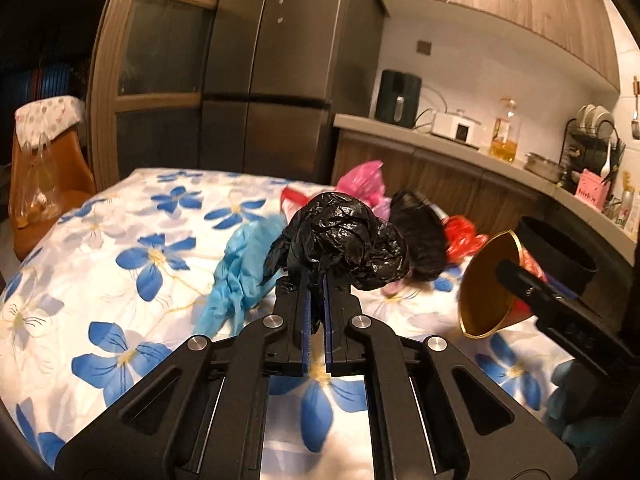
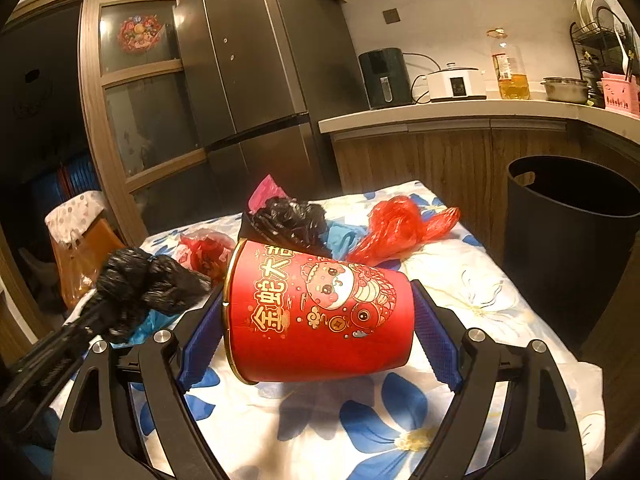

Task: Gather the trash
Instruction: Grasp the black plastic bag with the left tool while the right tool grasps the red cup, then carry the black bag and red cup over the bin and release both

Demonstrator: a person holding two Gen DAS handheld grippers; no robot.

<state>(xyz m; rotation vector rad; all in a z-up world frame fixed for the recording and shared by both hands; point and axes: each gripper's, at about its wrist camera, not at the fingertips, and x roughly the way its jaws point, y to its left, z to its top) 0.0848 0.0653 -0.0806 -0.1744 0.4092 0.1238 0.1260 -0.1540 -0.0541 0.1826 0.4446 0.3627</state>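
My left gripper (image 1: 316,280) pinches a black bag (image 1: 344,236) above the table (image 1: 100,240); my right gripper (image 2: 316,320) clamps the red cup (image 2: 320,312) sideways, bin (image 2: 568,208) beyond.

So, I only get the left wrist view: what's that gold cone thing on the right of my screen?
Observer: It's a red cup on its side, printed with a cartoon snake. You only see its gold inside.
Operator: Is something holding it?
Observer: Yes, the right tool grips it end to end, blue pads on rim and base.
Operator: And where would the trash go?
Observer: Probably the black bin. It stands open-topped beside the table.
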